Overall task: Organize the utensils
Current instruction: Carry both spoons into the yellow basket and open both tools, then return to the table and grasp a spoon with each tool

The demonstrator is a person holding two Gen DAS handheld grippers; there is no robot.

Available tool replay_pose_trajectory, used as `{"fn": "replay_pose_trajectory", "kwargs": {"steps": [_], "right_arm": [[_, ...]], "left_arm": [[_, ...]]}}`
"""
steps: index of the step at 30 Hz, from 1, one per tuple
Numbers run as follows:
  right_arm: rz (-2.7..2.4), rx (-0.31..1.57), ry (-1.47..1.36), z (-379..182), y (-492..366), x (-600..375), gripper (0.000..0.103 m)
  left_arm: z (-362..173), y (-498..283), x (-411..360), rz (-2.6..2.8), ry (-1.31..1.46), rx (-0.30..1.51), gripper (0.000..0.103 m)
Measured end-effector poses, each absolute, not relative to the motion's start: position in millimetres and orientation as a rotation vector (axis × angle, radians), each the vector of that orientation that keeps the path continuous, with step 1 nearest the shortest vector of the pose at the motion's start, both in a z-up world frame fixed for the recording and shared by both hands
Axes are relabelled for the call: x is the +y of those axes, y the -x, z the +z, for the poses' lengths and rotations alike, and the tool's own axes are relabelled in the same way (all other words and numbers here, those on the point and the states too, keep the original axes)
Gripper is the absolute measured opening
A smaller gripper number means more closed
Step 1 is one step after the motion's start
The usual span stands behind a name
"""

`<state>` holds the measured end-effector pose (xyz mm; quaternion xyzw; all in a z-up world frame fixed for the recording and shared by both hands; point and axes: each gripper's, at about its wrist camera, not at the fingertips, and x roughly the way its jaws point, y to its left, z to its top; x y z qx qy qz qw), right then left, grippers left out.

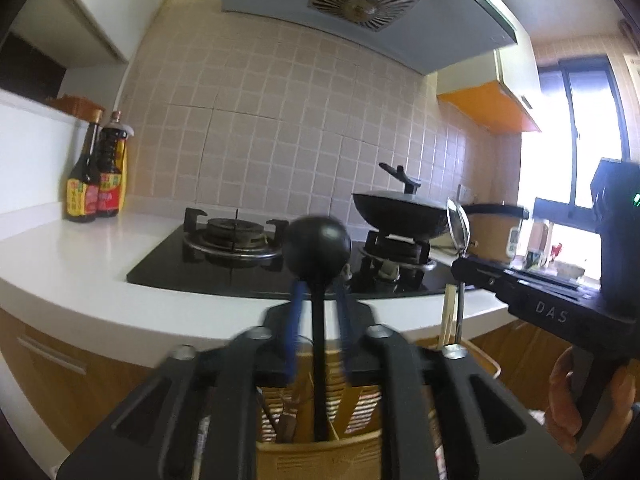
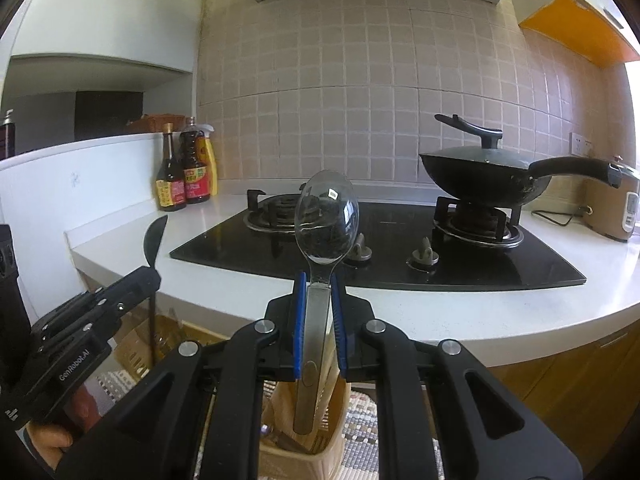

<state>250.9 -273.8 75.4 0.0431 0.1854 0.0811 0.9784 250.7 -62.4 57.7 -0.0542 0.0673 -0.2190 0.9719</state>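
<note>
Your left gripper holds a black ladle upright. Its thin handle runs down between the blue pads, but there looks to be a gap on either side, so you cannot tell whether the pads actually clamp it. The handle's lower end sits inside the tan slatted utensil basket directly below.

Your right gripper is closed on a metal spoon, bowl up, with the blue pads pressed against both sides of the handle. The handle's end hangs over the same utensil basket, in or just above its mouth; which one is not clear.

The two grippers are side by side and near each other. In the left wrist view, the right gripper comes in from the right with the spoon above it, and a pair of chopsticks stands just below its jaws. Both tools are in front of the rounded edge of the white countertop, with the basket below counter level and wood-front cabinets behind it.

On the counter, a black glass gas hob has a bare left burner and a lidded black wok on the right burner. Its long handle points right toward a rice cooker. Three sauce bottles stand by the raised white partition at left. Behind are a tiled wall, a range hood overhead and a bright window at right.
</note>
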Motion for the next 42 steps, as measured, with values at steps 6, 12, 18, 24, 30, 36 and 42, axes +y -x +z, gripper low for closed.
{"fn": "replay_pose_trajectory", "kwargs": {"steps": [6, 12, 18, 24, 30, 36, 42], "right_arm": [[0.187, 0.392, -0.118, 76, -233, -278, 0.035], [0.186, 0.406, -0.123, 81, -198, -279, 0.035], [0.203, 0.486, -0.099, 79, -164, -270, 0.035], [0.302, 0.788, -0.115, 31, -137, -261, 0.035], [0.409, 1.041, -0.178, -23, -129, -246, 0.031], [0.491, 1.137, -0.231, -47, -138, -240, 0.023], [0.474, 1.159, -0.251, -55, -136, -246, 0.023]], "left_arm": [[59, -238, -57, -0.455, 0.103, 0.161, 0.043], [71, -208, -44, -0.486, 0.119, 0.173, 0.043], [80, -173, -42, -0.512, 0.110, 0.210, 0.043], [64, -139, -25, -0.473, 0.104, 0.301, 0.043], [11, -133, -40, -0.567, 0.072, 0.592, 0.039], [-24, -123, -56, -0.638, -0.001, 0.779, 0.037], [-52, -114, -88, -0.677, -0.127, 0.897, 0.037]]}}
